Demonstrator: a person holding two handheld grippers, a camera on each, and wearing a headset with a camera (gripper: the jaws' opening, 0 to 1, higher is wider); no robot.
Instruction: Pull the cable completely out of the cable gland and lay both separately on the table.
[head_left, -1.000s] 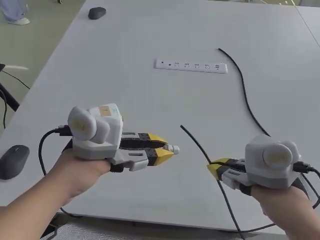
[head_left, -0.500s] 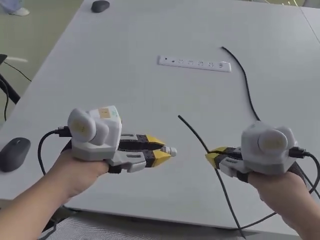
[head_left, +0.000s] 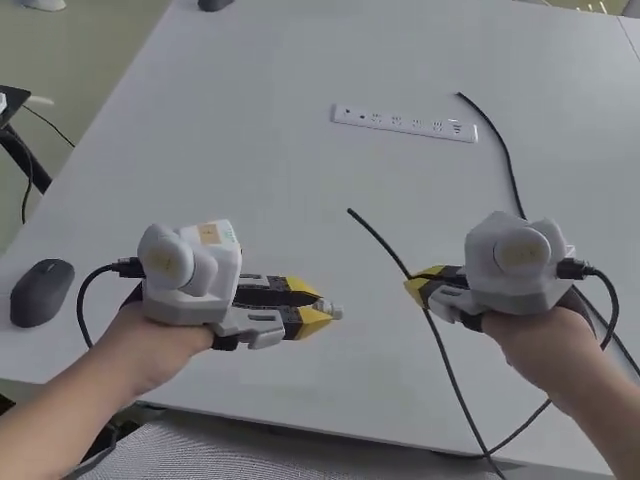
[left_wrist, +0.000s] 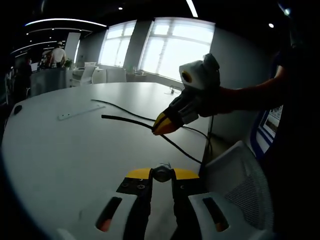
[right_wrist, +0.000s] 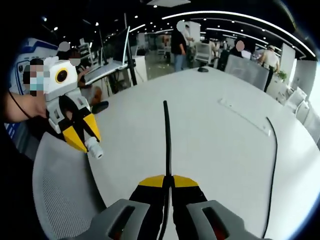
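Head view, leftmost: a dark mouse sits near the edge of the white counter. Next is my left tool, held above the counter's near edge, jaws pressed together on the small grey cable gland, which pokes out past the yellow tips. In the left gripper view I see the gland's round end pinched between those tips.

Between the two tools runs the black cable. Its free end points away from me, well apart from the gland. I cannot tell whether that end touches the counter.

My right tool pinches the cable along its length. In the right gripper view the cable passes between the closed jaws and stretches straight ahead. Behind the tool it trails down past the counter's near edge.

Farther back lies a white power strip, its black lead curving off to the right.
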